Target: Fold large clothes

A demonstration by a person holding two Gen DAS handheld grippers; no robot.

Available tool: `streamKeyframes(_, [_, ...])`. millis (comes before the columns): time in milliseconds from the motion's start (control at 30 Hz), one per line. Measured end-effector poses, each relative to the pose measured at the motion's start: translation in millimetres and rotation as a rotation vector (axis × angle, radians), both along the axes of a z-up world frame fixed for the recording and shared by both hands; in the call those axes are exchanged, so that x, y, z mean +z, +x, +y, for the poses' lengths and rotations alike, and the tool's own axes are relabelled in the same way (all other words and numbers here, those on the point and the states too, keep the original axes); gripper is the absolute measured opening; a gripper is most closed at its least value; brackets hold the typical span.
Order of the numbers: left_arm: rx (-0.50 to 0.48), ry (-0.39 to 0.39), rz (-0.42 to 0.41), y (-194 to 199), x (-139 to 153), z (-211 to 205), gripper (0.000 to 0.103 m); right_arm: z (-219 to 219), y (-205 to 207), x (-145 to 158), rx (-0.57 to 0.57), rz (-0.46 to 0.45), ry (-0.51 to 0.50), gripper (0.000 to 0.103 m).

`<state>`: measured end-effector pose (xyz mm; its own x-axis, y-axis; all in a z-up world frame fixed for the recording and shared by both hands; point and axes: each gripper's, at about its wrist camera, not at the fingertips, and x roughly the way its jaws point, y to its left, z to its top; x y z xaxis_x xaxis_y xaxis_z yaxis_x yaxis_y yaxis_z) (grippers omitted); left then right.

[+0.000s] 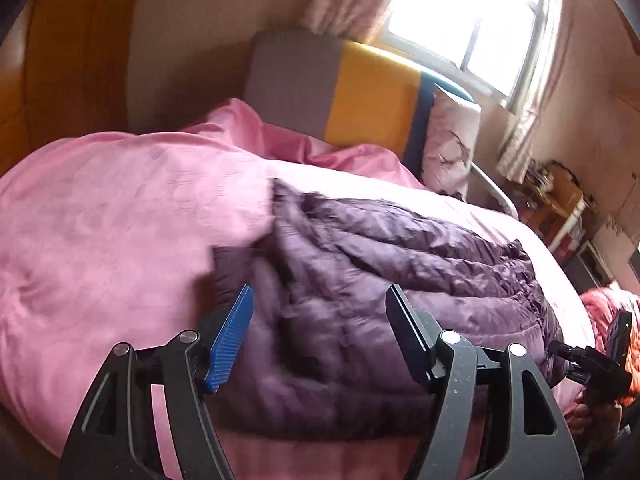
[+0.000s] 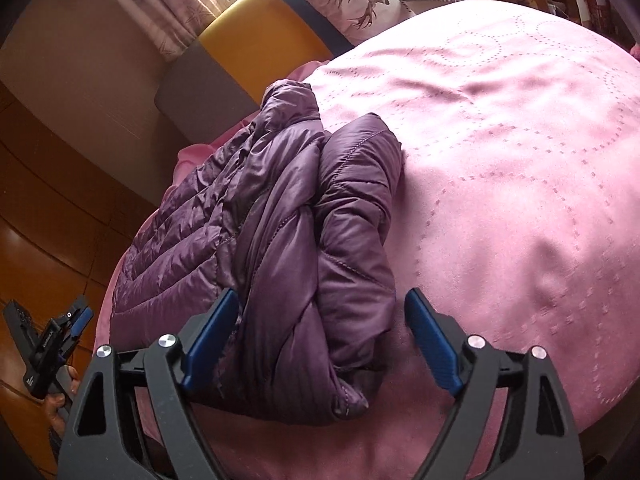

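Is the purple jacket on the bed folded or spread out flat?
Folded. The purple jacket lies as a compact bundle on the pink bedcover, with a sleeve layer doubled over its quilted body.

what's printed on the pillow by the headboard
A dark deer head with antlers on the pale pillow, clearest in the right wrist view.

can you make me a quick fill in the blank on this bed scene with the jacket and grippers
1. The quilted puffer jacket lying on the bed is ____ in colour.
2. It rests on a ____ bedspread.
3. The pillow by the yellow headboard panel shows a ____.
4. The right gripper has its jaws ____, with nothing clamped.

Missing words: purple; pink; deer; open
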<state>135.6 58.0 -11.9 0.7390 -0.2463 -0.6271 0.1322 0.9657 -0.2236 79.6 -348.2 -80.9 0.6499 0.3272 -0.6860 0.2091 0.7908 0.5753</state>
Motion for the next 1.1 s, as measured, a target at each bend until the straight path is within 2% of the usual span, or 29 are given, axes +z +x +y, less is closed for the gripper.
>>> streamKeyframes(167, [-0.077, 0.089, 0.012, 23.7, -9.0, -65.9, 0.068, -1.7, 7.0, -2.3, -0.029, -0.011, 0.03, 0.088])
streamKeyframes(333, [-0.112, 0.131, 0.058, 43.7, -32.0, -93.8, 0.068, -4.5, 26.1, -8.3, -0.04, -0.013, 0.076, 0.094])
streamKeyframes(833, [-0.121, 0.127, 0.087, 57.2, -55.5, -100.2, 0.068, -1.7, 44.1, -15.0, -0.027, -0.011, 0.095, 0.099])
streamKeyframes(1000, [-0.128, 0.13, 0.09, 57.8, -58.5, -101.1, 0.068, 4.7, 50.0, -14.2, -0.006, -0.013, 0.092, 0.099])
streamKeyframes(1100, [-0.131, 0.121, 0.096, 58.3, -61.2, -100.1, 0.068, 14.6, 54.7, -13.4, 0.026, -0.012, 0.093, 0.094])
